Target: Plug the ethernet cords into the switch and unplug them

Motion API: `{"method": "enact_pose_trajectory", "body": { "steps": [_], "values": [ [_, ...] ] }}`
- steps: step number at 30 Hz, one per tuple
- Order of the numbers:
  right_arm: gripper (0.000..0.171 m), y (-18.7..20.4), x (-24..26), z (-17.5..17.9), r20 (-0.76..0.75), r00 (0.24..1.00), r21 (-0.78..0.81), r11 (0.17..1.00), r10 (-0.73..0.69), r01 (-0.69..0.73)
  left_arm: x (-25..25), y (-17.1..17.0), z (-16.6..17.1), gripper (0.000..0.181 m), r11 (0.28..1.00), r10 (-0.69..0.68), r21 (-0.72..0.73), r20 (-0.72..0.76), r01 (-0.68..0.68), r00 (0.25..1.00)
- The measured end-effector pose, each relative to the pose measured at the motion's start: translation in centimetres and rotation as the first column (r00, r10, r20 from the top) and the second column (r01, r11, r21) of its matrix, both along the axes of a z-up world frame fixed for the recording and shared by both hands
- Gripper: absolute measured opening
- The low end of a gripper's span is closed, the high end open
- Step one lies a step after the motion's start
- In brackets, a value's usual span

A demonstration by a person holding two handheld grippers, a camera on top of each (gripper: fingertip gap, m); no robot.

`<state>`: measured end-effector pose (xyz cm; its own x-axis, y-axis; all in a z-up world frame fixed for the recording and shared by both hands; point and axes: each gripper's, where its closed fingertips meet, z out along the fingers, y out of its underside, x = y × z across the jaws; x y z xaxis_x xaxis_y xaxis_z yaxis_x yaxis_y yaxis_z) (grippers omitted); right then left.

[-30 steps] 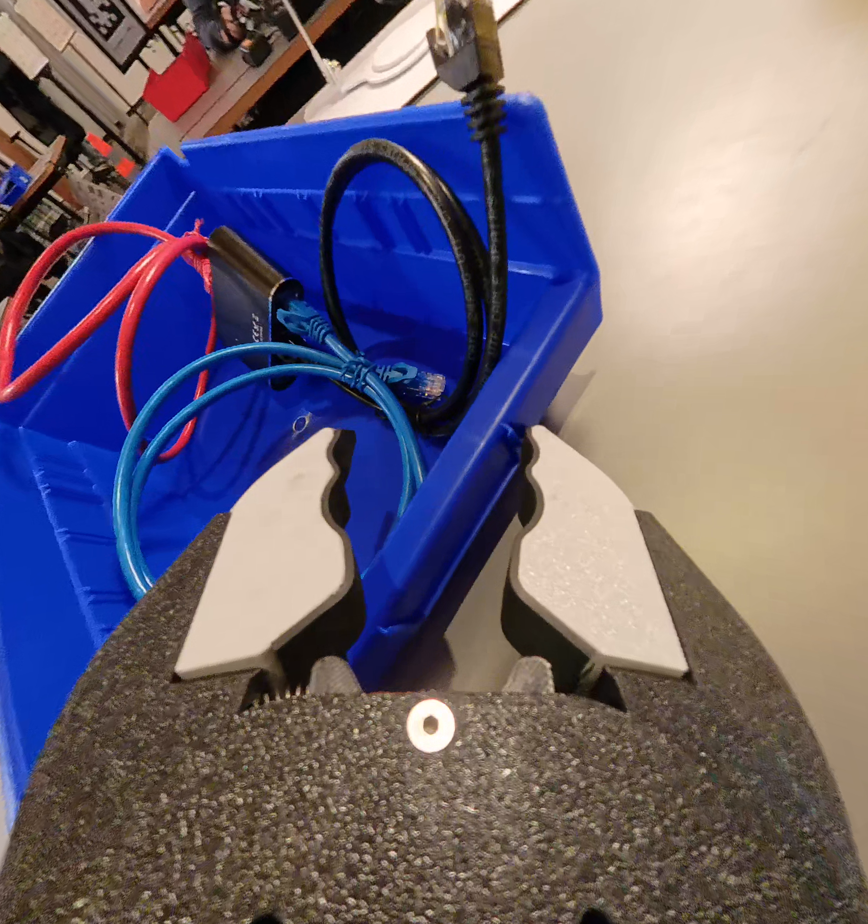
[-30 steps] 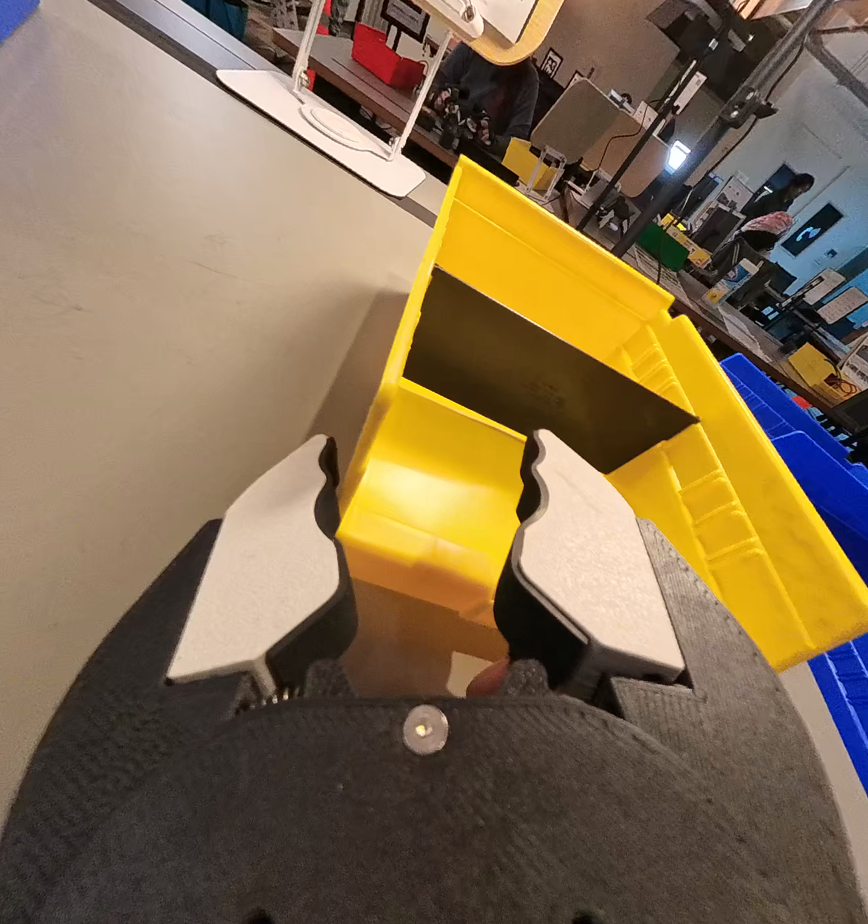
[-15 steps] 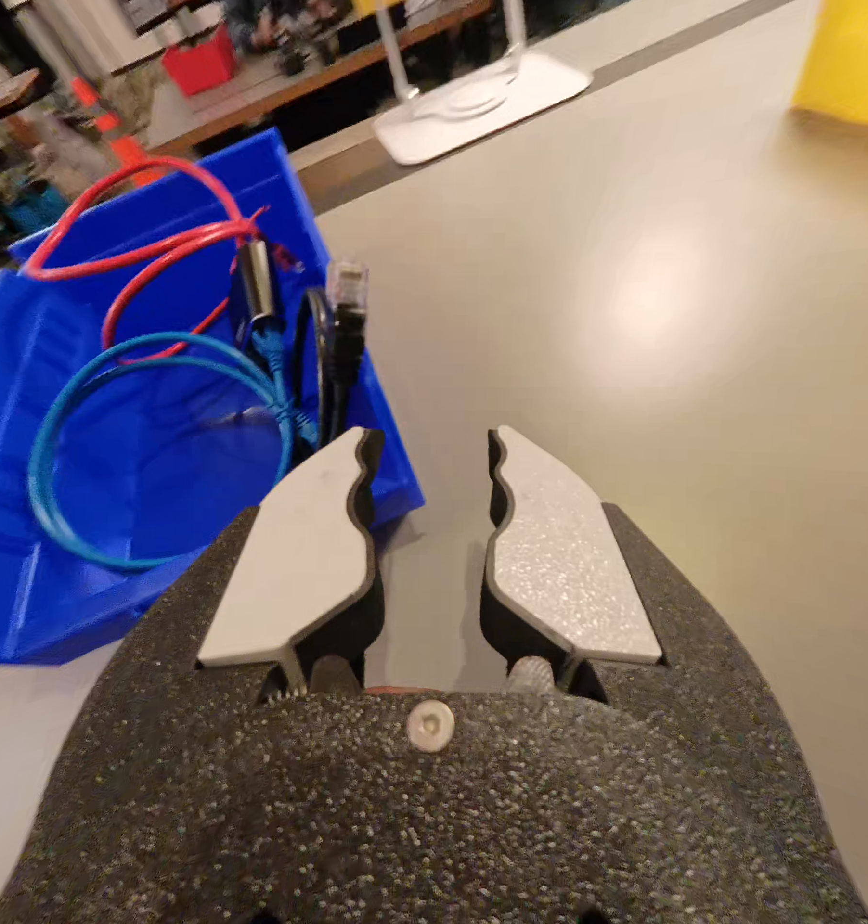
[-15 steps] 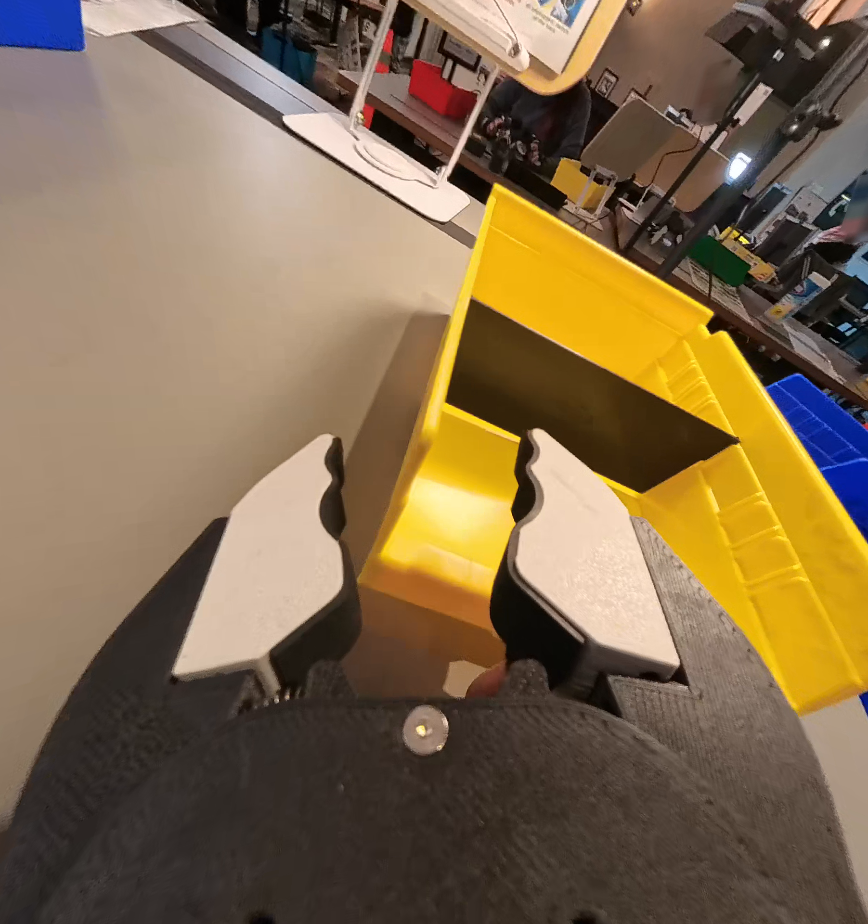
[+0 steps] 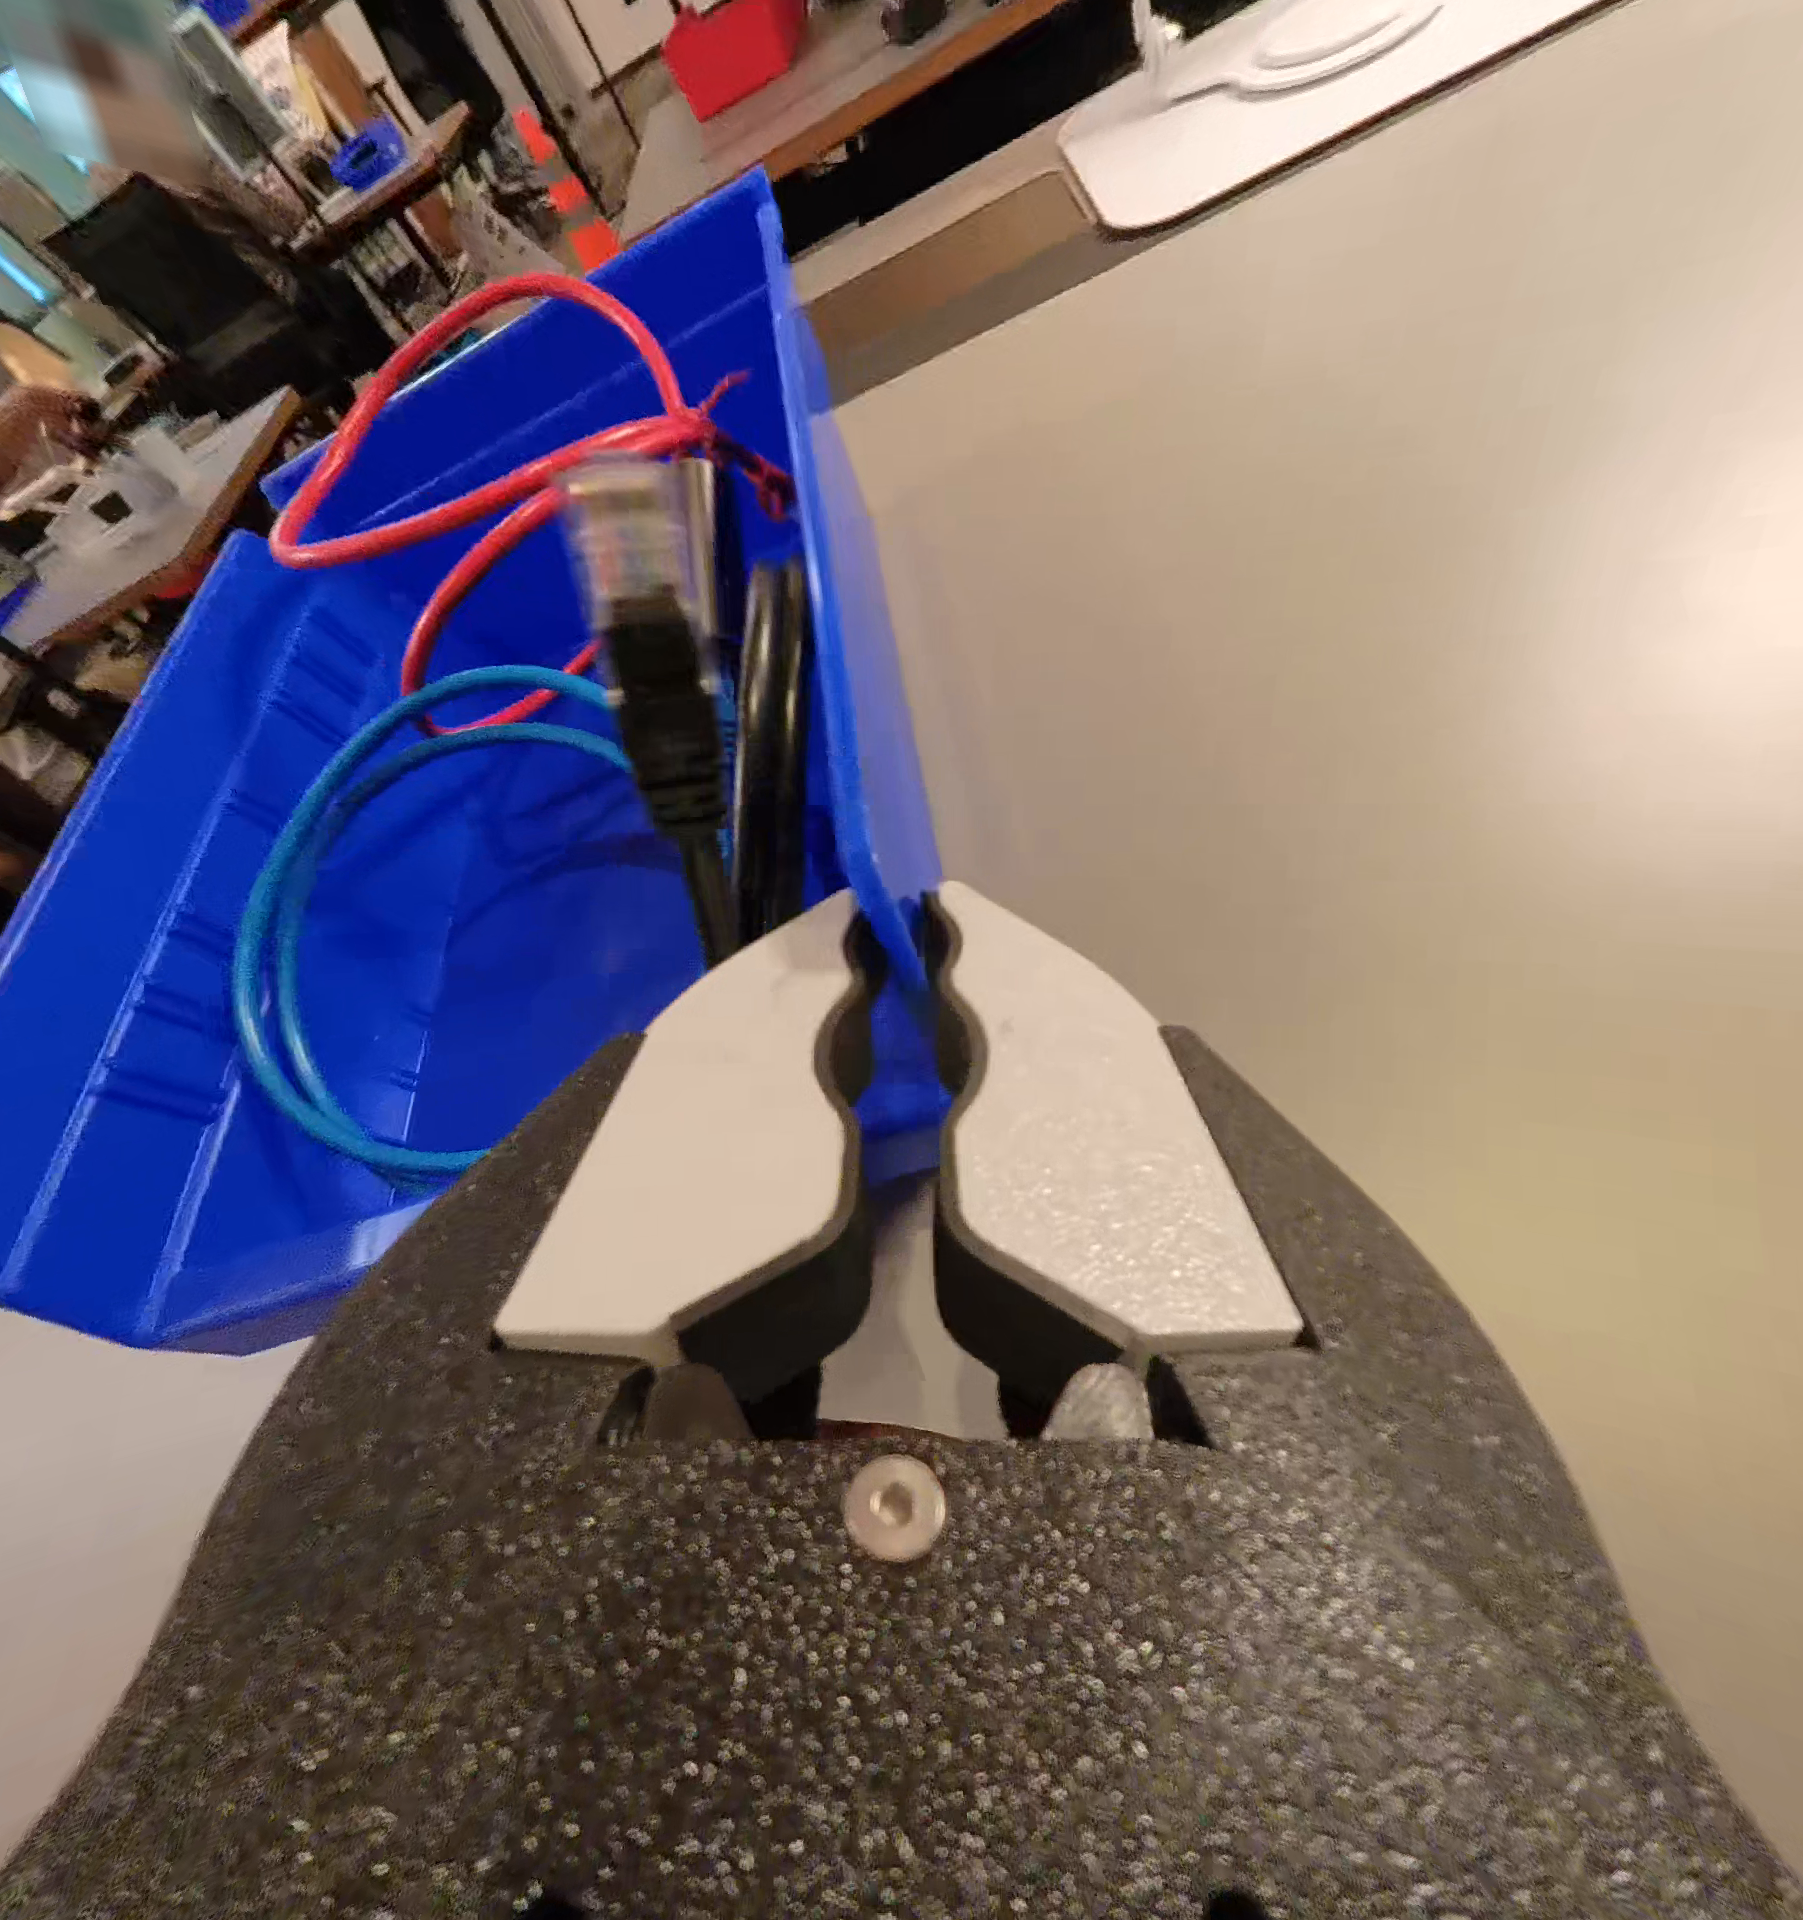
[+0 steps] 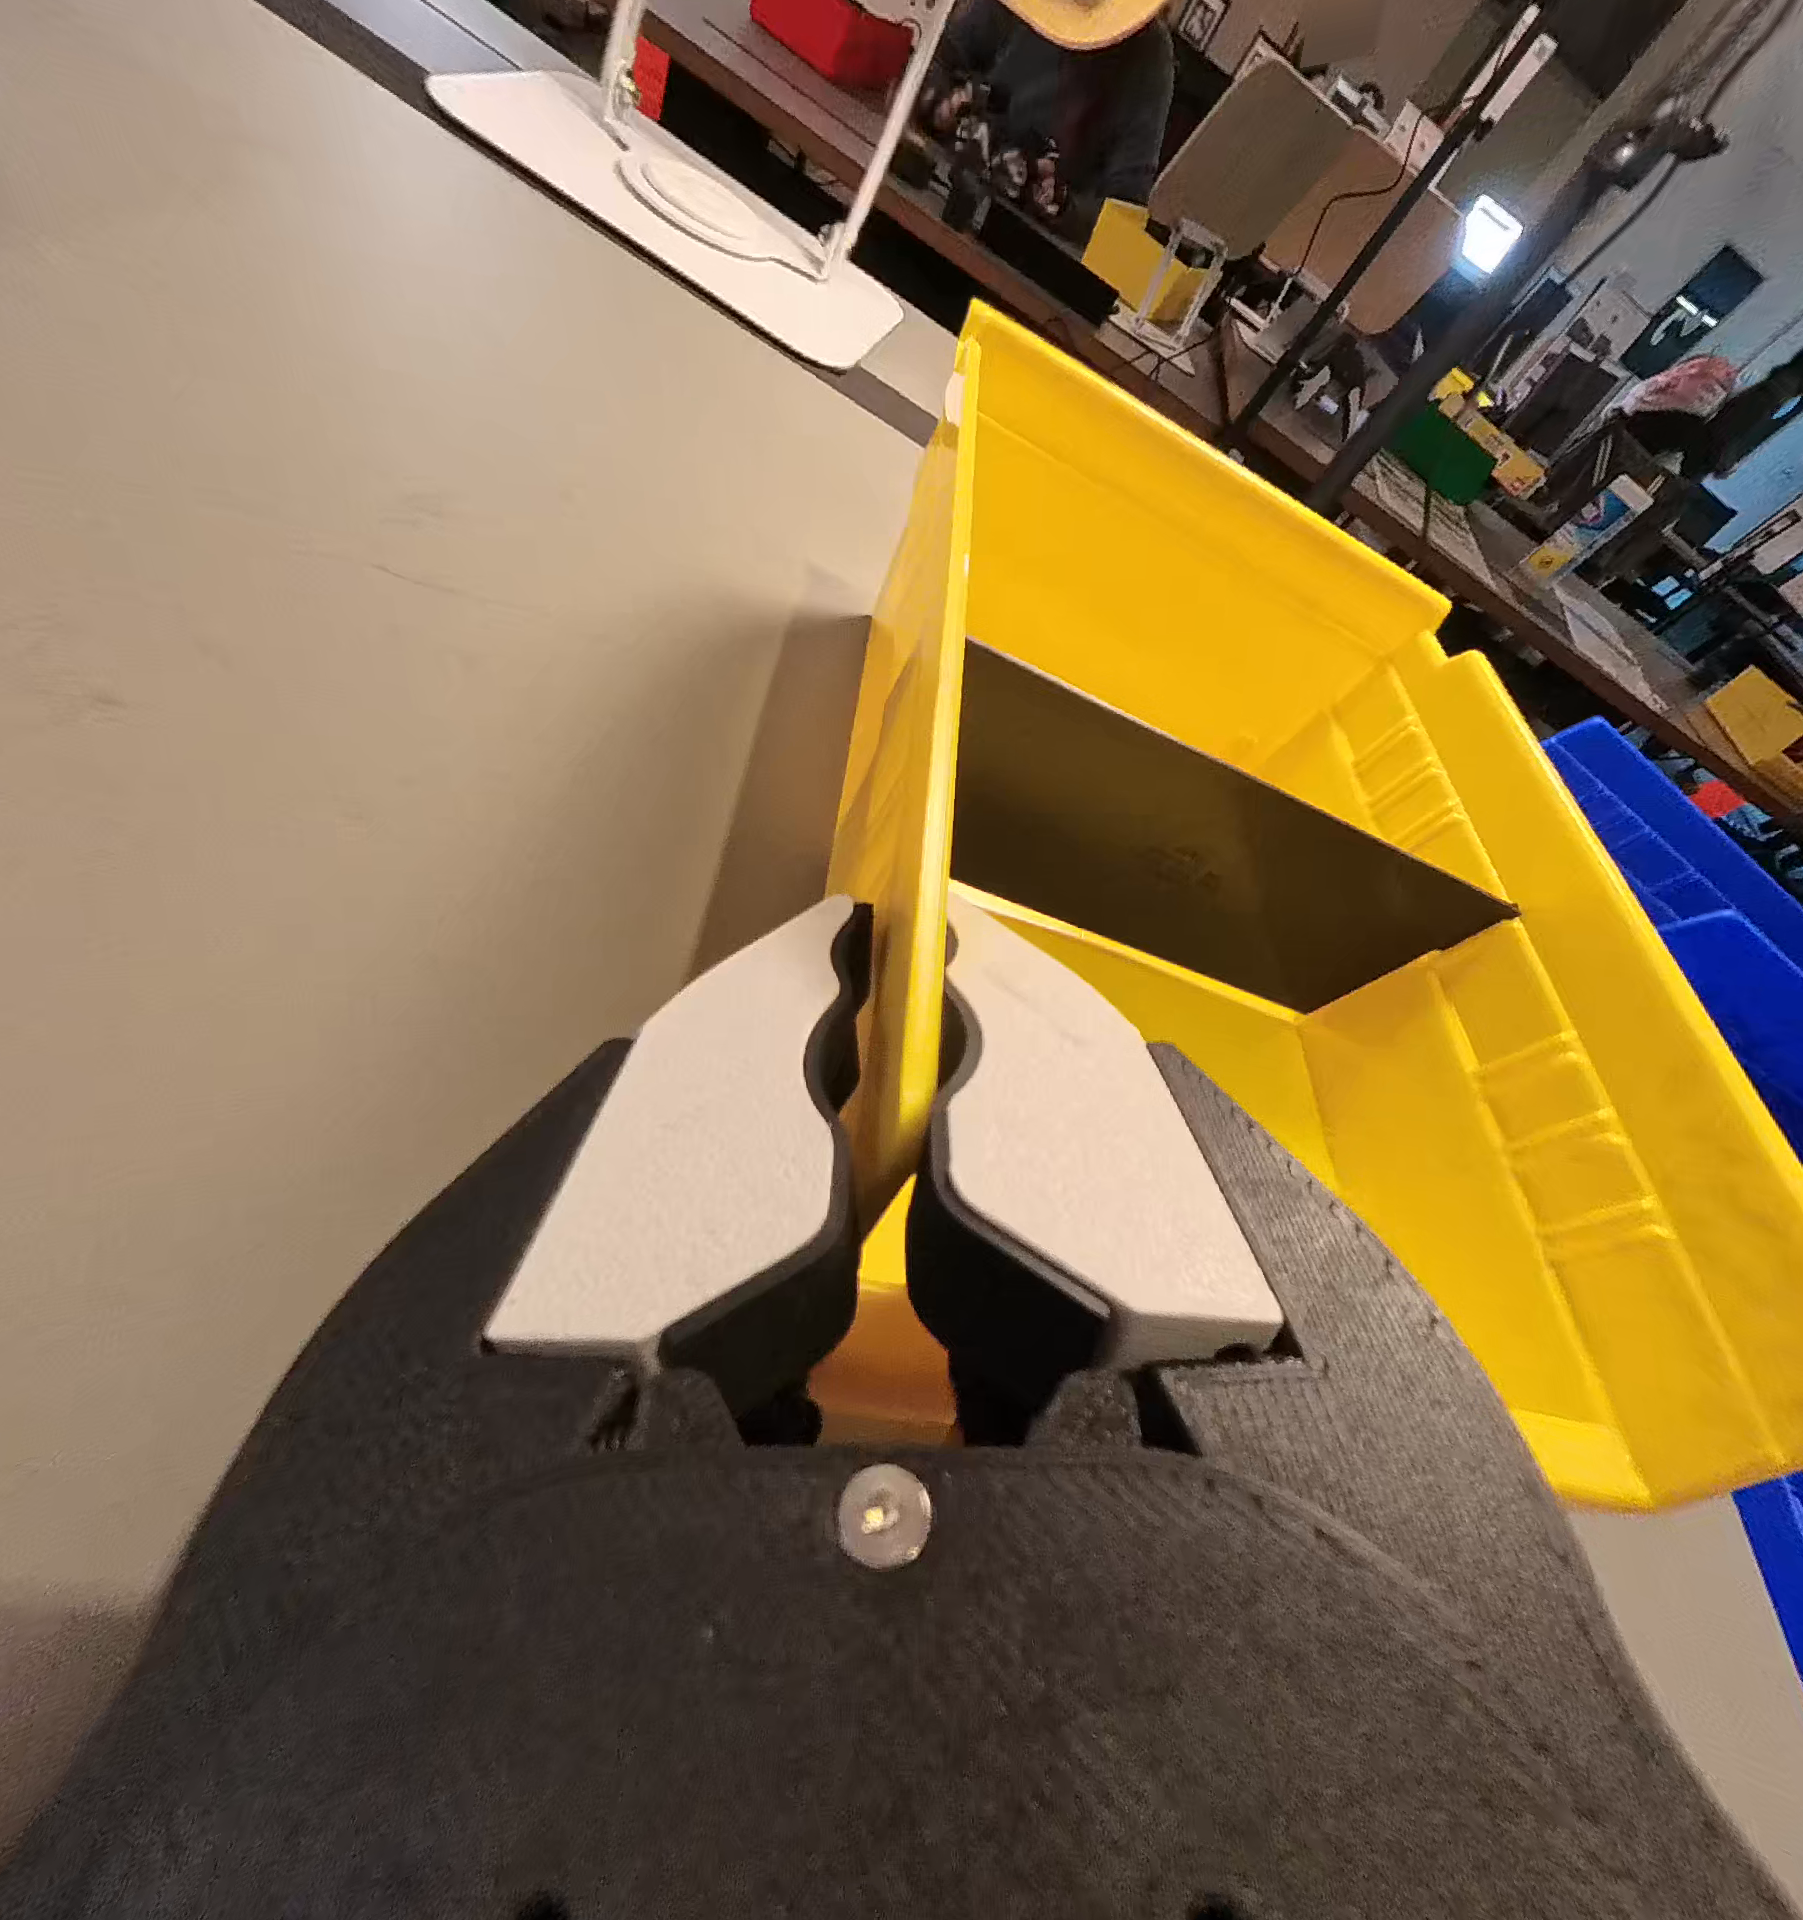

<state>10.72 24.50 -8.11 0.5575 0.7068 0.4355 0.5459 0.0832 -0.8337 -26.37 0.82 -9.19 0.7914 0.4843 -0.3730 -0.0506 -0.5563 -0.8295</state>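
In the left wrist view my left gripper (image 5: 899,920) is shut on the right side wall of a blue bin (image 5: 855,665). The bin holds a red cord (image 5: 481,312), a blue cord (image 5: 284,904) and a black cord whose clear plug (image 5: 627,540) stands up, blurred. The switch is mostly hidden behind that plug. In the right wrist view my right gripper (image 6: 902,920) is shut on the left side wall of a yellow bin (image 6: 918,790) that holds a black divider (image 6: 1188,831).
Both bins rest on a beige table (image 5: 1396,727). A white stand base (image 6: 668,197) sits at the table's far edge. More blue bins (image 6: 1759,987) lie to the right of the yellow one. Workbenches and people are in the background. Tip to tip, the grippers are about 45 cm apart.
Both grippers have closed from open: the left onto the blue bin's side wall, the right onto the yellow bin's side wall. Both views have shifted closer to the bins.
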Motion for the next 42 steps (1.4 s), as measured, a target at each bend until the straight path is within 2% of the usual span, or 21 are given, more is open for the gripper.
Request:
{"method": "enact_pose_trajectory", "body": {
  "steps": [3, 7, 11, 20, 23, 26, 28, 30, 33, 35, 37, 39, 42],
  "values": [
    [0.007, 0.9, 1.5, 0.0, -0.015, 0.999, -0.015, 0.999, -0.038, 0.038, -1.3, -0.9, 0.0, 0.006, 1.0, 0.02, 0.005, -0.001, -0.02, 1.0],
    [0.006, 2.8, 4.4, 0.0, -0.009, 0.992, 0.002, 0.992, -0.128, 0.128, -2.9, -4.5, 0.0, 0.008, 0.996, 0.075, 0.056, 0.008, -0.075, 0.997],
    [0.006, 4.2, 7.1, 0.0, -0.018, 0.989, -0.015, 0.989, -0.148, 0.148, -4.0, -7.7, 0.0, 0.009, 0.993, 0.091, 0.078, 0.038, -0.093, 0.995],
    [0.006, 7.5, 10.4, 0.0, -0.021, 0.969, -0.004, 0.969, -0.247, 0.247, -6.5, -7.5, 0.0, 0.006, 0.982, 0.146, 0.116, 0.022, -0.148, 0.989],
    [0.006, 7.8, 10.7, 0.0, -0.029, 0.971, -0.008, 0.971, -0.238, 0.238, -6.3, -7.5, 0.0, 0.006, 0.991, 0.098, 0.094, -0.006, -0.097, 0.995],
    [0.01, 7.4, 10.9, 0.0, -0.033, 0.978, -0.001, 0.979, -0.206, 0.206, -3.5, -8.8, 0.1, 0.03, 0.998, -0.063, -0.003, 0.06, 0.064, 0.996],
    [0.02, 6.6, 10.8, 0.0, -0.043, 0.987, -0.019, 0.988, -0.154, 0.154, -1.6, -10.4, 2.2, 0.033, 0.987, -0.159, -0.013, 0.089, 0.161, 0.983],
    [0.025, 5.8, 10.9, 0.6, -0.052, 0.991, -0.012, 0.993, -0.12, 0.12, -1.8, -11.9, 6.6, 0.036, 0.983, -0.175, 0.053, -0.008, 0.175, 0.985],
    [0.028, 4.7, 11.1, 1.8, -0.05, 0.995, 0.029, 0.996, -0.089, 0.09, -5.1, -12.9, 12.5, 0.043, 0.984, -0.11, 0.113, -0.199, 0.135, 0.974],
    [0.03, 4.2, 11.1, 2.3, -0.037, 0.996, 0.054, 0.995, -0.077, 0.079, -8.6, -11.5, 12.7, 0.057, 0.993, -0.115, -0.002, -0.279, 0.119, 0.953],
    [0.03, 3.8, 10.9, 2.5, -0.022, 0.998, 0.078, 0.995, -0.067, 0.069, -12.6, -9.6, 10.0, 0.066, 0.966, -0.167, -0.235, -0.267, 0.104, 0.949],
    [0.031, 3.5, 10.8, 2.5, -0.007, 0.998, 0.092, 0.994, -0.064, 0.064, -16.6, -8.5, 7.5, 0.071, 0.88, -0.215, -0.472, -0.305, 0.049, 0.928],
    [0.03, 3.2, 10.7, 2.6, 0.024, 0.998, 0.103, 0.993, -0.053, 0.05, -19.9, -7.2, 4.7, 0.087, 0.689, -0.381, -0.723, -0.317, 0.038, 0.869]
  ]
}}
